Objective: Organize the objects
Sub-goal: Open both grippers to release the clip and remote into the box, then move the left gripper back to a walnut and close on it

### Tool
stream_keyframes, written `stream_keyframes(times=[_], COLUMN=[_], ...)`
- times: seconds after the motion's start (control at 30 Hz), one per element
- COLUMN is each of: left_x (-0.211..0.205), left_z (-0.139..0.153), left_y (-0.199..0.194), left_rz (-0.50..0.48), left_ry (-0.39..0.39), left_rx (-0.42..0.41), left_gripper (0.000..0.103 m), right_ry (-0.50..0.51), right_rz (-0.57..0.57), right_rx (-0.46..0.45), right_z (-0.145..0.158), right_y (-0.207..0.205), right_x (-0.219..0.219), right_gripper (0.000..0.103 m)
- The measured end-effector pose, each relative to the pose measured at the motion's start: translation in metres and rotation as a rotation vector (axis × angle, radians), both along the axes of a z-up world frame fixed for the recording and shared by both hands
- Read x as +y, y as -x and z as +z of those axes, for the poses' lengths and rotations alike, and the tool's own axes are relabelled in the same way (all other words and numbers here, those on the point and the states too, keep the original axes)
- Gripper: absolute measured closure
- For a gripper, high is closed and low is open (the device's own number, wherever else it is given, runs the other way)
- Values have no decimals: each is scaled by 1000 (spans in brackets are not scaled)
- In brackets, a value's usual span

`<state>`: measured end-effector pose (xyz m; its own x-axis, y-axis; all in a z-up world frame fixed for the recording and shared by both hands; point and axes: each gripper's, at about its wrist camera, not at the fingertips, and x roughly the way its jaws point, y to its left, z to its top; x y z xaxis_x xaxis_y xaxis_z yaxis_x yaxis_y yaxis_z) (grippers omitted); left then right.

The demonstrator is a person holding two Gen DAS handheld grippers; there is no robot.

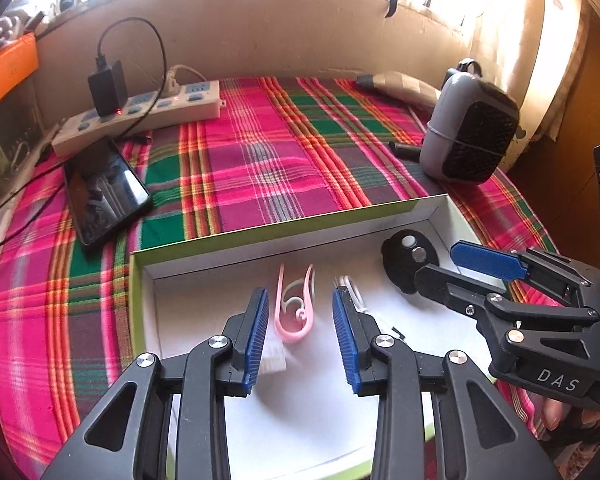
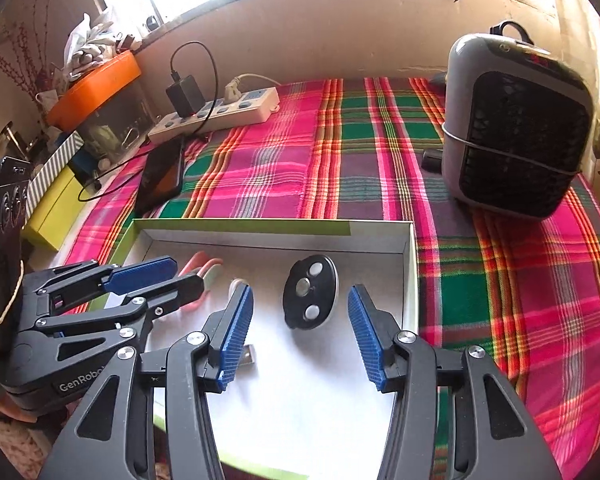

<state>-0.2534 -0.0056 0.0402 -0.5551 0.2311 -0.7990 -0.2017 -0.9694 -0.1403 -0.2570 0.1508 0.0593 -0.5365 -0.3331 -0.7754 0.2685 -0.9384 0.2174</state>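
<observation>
Both grippers hang apart over the white box (image 1: 148, 280), gripping nothing: left gripper (image 1: 300, 336) has the pink clip (image 1: 294, 320) at 12 o'clock, right gripper (image 2: 300, 332) the black disc (image 2: 310, 292).

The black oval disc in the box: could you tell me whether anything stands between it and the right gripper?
Nothing visible does. The black oval disc lies on the box floor, ahead of the right gripper, whose jaws stand open and empty.
</observation>
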Motion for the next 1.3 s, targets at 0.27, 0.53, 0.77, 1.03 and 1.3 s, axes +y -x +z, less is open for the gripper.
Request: stream_keyframes(times=[0.27, 0.53, 0.77, 1.03, 1.3], left_x=[-5, -14, -18, -26, -33], left_z=[13, 23, 29, 27, 23], left_y=[-26, -61, -88, -118, -143], left_rz=[7, 18, 23, 29, 24], left_ry=[-9, -19, -22, -36, -46], left_rx=[24, 61, 90, 107, 119], left_gripper=[72, 72, 72, 72, 72], right_ry=[-11, -12, -11, -10, -23], right_rz=[4, -2, -9, -14, -33], right_rx=[38, 67, 90, 125, 145], right_z=[12, 22, 25, 26, 22], right_y=[-26, -54, -80, -108, -134], right_x=[-6, -7, -10, -12, -12], right_gripper=[52, 52, 52, 52, 52])
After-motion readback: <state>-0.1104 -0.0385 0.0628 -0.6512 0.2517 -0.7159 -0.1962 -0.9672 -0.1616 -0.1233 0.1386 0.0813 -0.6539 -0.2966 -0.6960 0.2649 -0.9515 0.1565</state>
